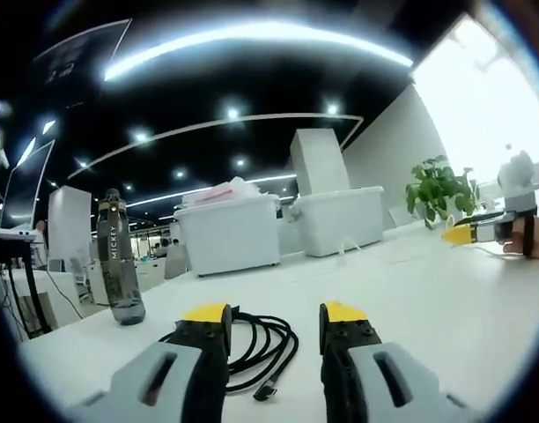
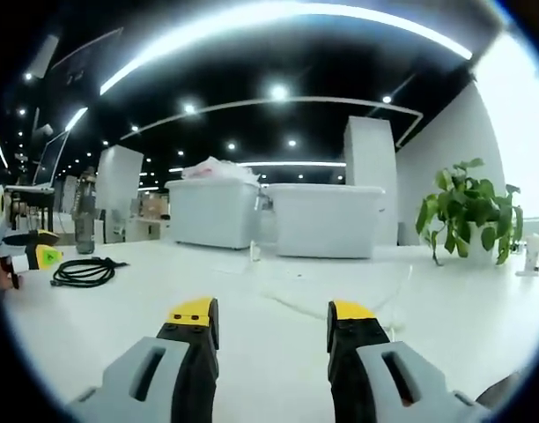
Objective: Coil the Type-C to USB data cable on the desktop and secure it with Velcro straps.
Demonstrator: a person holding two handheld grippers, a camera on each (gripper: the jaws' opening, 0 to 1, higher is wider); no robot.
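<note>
Loosely looped, the black data cable (image 1: 252, 345) lies on the white tabletop (image 1: 446, 300) just ahead of the left tongs (image 1: 274, 315), gaping and empty like the right tongs (image 2: 269, 312); the bottle (image 1: 118, 257) reads "MICKEY".

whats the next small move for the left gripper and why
Probably ease the left gripper forward and down onto the black cable. Its jaws stand open and empty, and the cable lies in a loose bundle on the white desk right between them, not yet held or strapped.
</note>
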